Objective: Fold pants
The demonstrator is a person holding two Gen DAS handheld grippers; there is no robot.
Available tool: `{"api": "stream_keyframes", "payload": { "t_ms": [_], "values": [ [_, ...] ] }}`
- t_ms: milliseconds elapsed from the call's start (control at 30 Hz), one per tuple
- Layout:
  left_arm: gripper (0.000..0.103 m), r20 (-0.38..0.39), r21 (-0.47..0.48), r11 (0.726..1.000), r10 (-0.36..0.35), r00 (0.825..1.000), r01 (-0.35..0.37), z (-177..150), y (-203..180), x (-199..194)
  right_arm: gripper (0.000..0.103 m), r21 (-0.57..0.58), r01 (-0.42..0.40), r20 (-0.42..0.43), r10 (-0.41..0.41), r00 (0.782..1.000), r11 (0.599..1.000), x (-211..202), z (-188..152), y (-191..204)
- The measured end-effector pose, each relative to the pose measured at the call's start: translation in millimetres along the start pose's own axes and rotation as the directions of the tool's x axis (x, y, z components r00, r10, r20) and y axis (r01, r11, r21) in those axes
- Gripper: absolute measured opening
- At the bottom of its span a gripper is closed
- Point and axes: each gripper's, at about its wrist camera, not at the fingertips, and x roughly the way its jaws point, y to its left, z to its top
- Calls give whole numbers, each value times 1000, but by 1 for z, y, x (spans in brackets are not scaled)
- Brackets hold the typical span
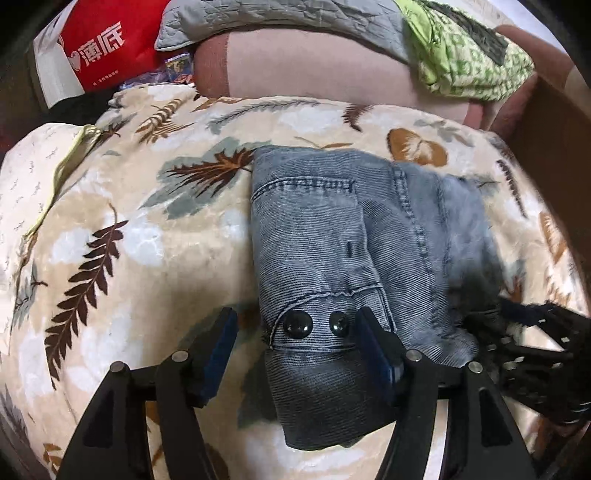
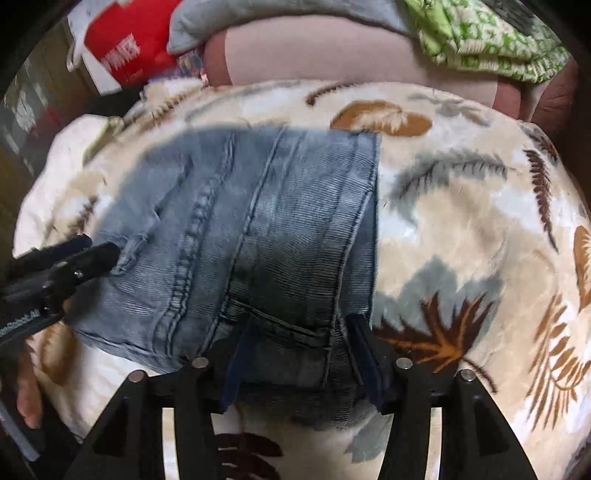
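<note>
Denim pants (image 1: 354,236) between (parted) fingers (image 1: 221,332).

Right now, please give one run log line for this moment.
task: fold pants | jeans: folded on leaf-print blanket | left gripper: open, astride waistband | right gripper: open, astride near edge

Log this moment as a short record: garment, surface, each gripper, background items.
garment: folded jeans, compact bundle, two dark snap buttons at the near edge
surface: leaf-print blanket
left gripper: open, jaws astride the buttoned near edge of the bundle
right gripper: open, jaws astride the seamed near edge
background: red bag, grey quilt, green patterned cloth
fold: looks complete
</note>
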Motion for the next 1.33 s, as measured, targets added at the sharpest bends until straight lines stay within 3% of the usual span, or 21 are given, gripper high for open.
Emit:
{"api": "stream_keyframes", "payload": {
  "t_ms": [267,467,633,933,1033,1133,1233,1333],
  "values": [
    [69,35,-4,1000,13,999,-13,-5,-4,-22,59,19,-17,61,16,998,1000,-39,-4,-1],
    [72,112,-4,998,58,992,-58,-22,-12,-56,76,-22,46,142,-43,989,999,-80,-27,12],
    [80,190,-26,999,51,981,-47,-40,-20,-91,103,-23,117,200,-110,974,993,-109,-45,16],
    [82,199,-26,999,47,979,-43,-42,-38,-111,103,-23,168,207,-160,965,986,-119,-60,13],
    [87,197,-36,999,34,980,-27,-42,-37,-114,103,-25,177,220,-168,961,984,-123,-59,15],
    [99,200,-43,999,3,980,6,-42,-34,-115,103,-31,179,215,-168,962,983,-122,-59,17],
    [101,206,-62,996,-47,977,61,-42,-29,-115,103,-38,176,210,-164,964,984,-120,-58,19],
    [101,200,-55,997,-34,979,46,-38,-28,-111,103,-41,177,207,-165,964,983,-119,-58,22]
  ]
}}
